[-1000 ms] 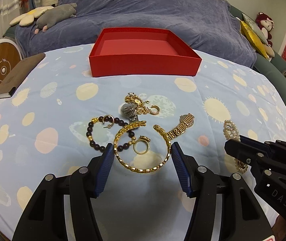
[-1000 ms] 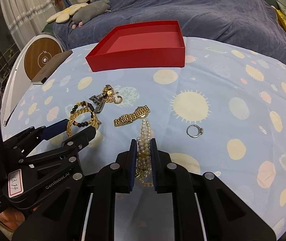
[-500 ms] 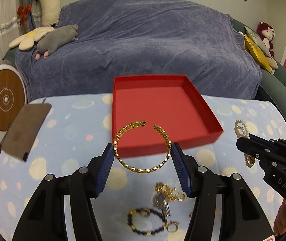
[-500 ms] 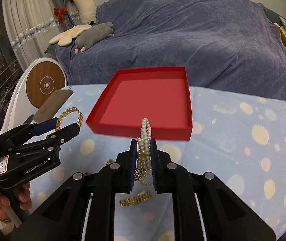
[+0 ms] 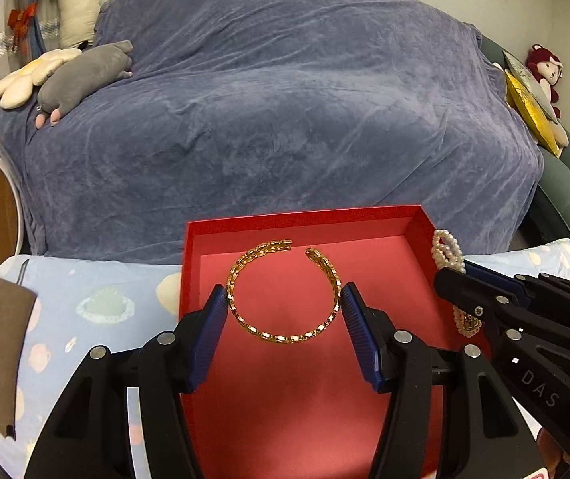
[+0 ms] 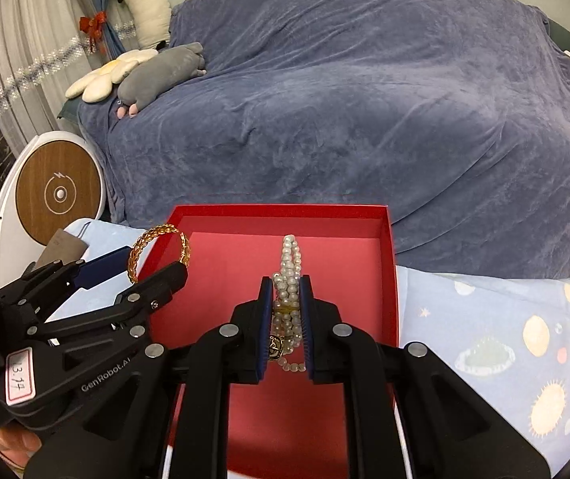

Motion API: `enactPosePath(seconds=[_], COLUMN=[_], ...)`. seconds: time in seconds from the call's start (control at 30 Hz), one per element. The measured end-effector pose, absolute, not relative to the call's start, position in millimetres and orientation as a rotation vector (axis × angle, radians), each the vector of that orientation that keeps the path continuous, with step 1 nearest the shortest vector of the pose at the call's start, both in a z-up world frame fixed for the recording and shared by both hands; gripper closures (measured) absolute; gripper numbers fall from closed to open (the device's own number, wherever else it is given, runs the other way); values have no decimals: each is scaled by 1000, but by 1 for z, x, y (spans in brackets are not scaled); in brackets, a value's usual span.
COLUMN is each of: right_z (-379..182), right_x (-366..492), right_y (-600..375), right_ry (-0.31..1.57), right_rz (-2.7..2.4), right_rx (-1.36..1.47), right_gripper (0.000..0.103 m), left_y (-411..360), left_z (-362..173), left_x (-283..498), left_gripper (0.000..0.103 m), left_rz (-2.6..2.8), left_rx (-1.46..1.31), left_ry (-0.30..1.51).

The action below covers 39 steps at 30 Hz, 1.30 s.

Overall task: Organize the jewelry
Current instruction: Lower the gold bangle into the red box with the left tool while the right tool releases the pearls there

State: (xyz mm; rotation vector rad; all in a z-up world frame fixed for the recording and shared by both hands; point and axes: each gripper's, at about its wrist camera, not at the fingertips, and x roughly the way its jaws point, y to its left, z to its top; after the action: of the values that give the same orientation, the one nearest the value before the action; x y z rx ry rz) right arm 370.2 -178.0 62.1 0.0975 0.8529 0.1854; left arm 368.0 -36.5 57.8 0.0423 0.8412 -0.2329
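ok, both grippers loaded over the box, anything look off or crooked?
Nothing stands out. The left gripper holds the open gold bangle flat across its width, gap facing away. The right gripper clamps the pearl bracelet, whose charm dangles between the pads. Both hang over the red box, which looks empty where visible.

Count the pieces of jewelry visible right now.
2. A gold cuff bracelet clamped in the left gripper, and a pearl bracelet pinched in the right gripper, both over the red box. Others may be out of view.
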Motion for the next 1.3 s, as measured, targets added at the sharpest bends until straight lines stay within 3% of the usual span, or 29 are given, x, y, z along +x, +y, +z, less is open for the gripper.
enactPosePath(seconds=[0.3,0.5,0.53,0.6,1.07,1.27,1.3], right_z=[13,11,12,13,15,56,62], right_x=[404,397,395,393,346,289,277], right_y=[-194,-202,-200,-197,-213,-231,-233], right_ry=[944,938,935,925,925,844,837], right_rz=[103,82,76,62,34,34,34], right_rx=[139,161,148,122,123,118,110], right_gripper=[90,88,85,68,68,66,64], left_y=[-45,-49,-51,-50,-45,-33,-28], left_z=[23,18,18,17,20,54,59], left_x=[412,415,414,414,373,332,321], left_gripper=[47,44,42,36,36,36,33], left_rz=[-272,-253,-253,-256,-275,-245,-242], left_rx=[73,98,96,87,-14,37,39], left_ry=[901,917,916,917,927,853,844])
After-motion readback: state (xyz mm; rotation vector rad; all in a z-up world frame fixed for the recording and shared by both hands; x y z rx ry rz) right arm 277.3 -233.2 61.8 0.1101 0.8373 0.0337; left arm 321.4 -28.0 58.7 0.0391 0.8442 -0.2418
